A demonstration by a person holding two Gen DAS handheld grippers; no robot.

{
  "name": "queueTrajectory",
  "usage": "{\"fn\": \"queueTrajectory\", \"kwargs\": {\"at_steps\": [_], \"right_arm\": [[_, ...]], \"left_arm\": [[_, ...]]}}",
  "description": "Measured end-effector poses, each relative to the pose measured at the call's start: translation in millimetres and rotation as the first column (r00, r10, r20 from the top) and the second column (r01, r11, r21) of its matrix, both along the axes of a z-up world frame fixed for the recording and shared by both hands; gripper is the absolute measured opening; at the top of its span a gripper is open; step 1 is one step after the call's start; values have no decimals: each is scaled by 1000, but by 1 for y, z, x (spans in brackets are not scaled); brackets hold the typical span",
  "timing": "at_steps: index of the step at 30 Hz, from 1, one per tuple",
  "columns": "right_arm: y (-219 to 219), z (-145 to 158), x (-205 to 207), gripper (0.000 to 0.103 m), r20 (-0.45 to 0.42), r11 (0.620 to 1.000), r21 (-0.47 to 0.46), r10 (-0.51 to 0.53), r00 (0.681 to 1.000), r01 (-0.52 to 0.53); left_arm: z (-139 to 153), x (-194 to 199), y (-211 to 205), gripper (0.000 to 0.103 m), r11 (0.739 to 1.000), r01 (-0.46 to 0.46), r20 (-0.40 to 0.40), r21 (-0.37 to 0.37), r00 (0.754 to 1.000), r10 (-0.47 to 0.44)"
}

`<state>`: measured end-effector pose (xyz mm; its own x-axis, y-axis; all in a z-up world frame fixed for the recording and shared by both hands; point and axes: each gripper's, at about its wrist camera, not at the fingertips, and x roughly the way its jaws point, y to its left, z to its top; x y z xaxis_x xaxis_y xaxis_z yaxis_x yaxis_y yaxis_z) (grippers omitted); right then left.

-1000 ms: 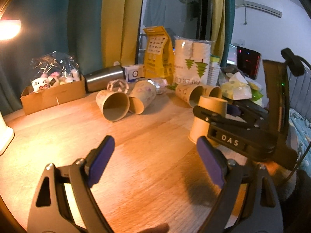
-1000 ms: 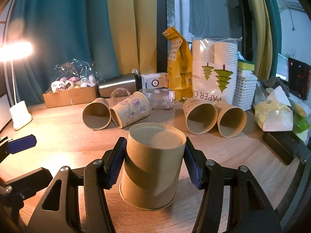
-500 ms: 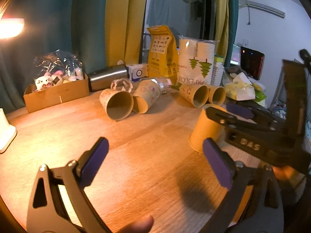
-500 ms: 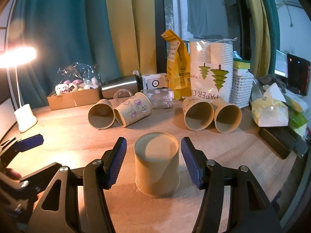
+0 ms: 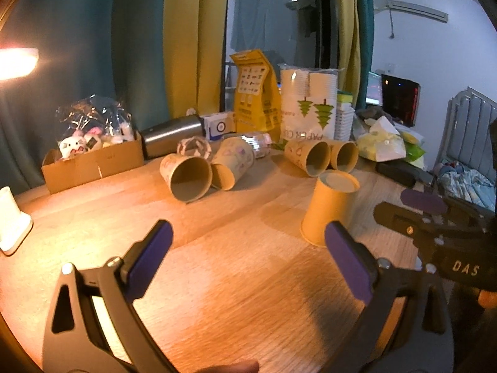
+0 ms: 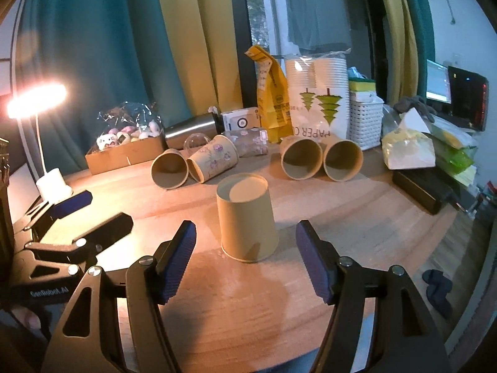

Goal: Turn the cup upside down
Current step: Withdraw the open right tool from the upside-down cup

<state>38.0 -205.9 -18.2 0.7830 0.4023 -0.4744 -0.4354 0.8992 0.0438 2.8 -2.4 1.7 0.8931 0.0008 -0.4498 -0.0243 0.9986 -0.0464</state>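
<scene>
Paper cup (image 6: 245,217) is standing mouth-down, base up, on the wooden table (image 6: 357,214), nearer the cameras than the row of four cups lying on their sides (image 6: 306,161).

Right gripper (image 6: 245,261) is sitting just short of the cup, jaws wide, touching nothing.

Left gripper (image 5: 248,261) is hovering left of the cup, also wide and empty.

Judgement: flip looks done; release step is closing out. Next move calls for clearing straight back without clipping the cup's rim.
</scene>
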Motion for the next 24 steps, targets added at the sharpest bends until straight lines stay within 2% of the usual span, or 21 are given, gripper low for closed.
{"fn": "queueTrajectory", "kwargs": {"at_steps": [24], "right_arm": [[-4,-5,1,70,-11,1000,2,-12,1000,12]], "left_arm": [[2,-4,-9,100,999,36,18,20,999,-36]]}}
